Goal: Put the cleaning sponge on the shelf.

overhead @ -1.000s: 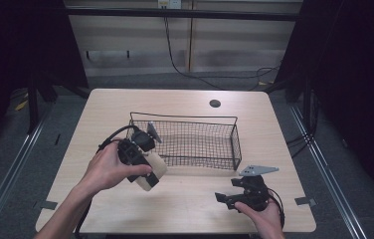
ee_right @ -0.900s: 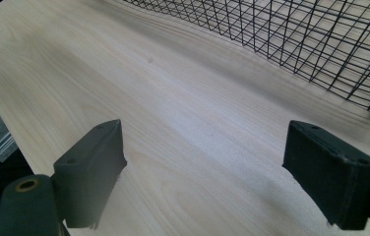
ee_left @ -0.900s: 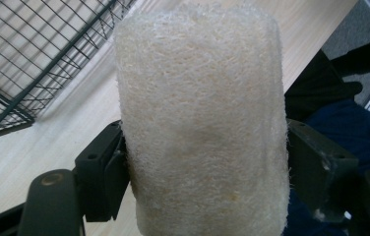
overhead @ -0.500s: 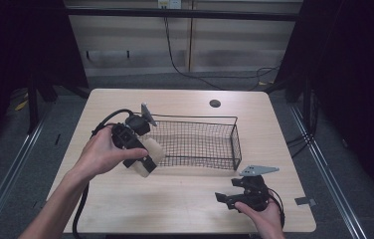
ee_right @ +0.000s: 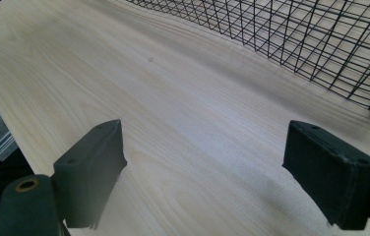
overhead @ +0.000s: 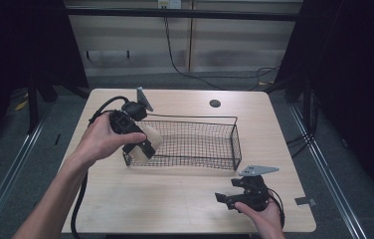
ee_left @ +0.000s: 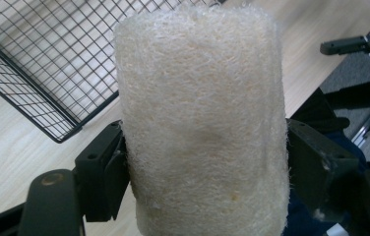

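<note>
A cream, fibrous loofah cylinder [ee_left: 200,123] is clamped between the jaws of my left gripper [ee_left: 205,162]. In the high view the left gripper [overhead: 142,144] holds the loofah [overhead: 150,137] above the left end of the black wire basket [overhead: 225,144]. My right gripper [overhead: 223,198] rests low over the table near the front right, jaws wide apart with nothing between them. In the right gripper view, the right gripper [ee_right: 217,172] has bare wood between its jaws, with the basket [ee_right: 321,44] ahead of them.
The light wooden table [overhead: 175,199] has a round dark cable hole [overhead: 215,103] at the back. A cable [overhead: 78,199] trails from the left gripper off the front edge. Dark floor and metal rails surround the table.
My left hand has carried the loofah up and away from the front edge, toward the basket's left end. The right gripper has stayed put.
</note>
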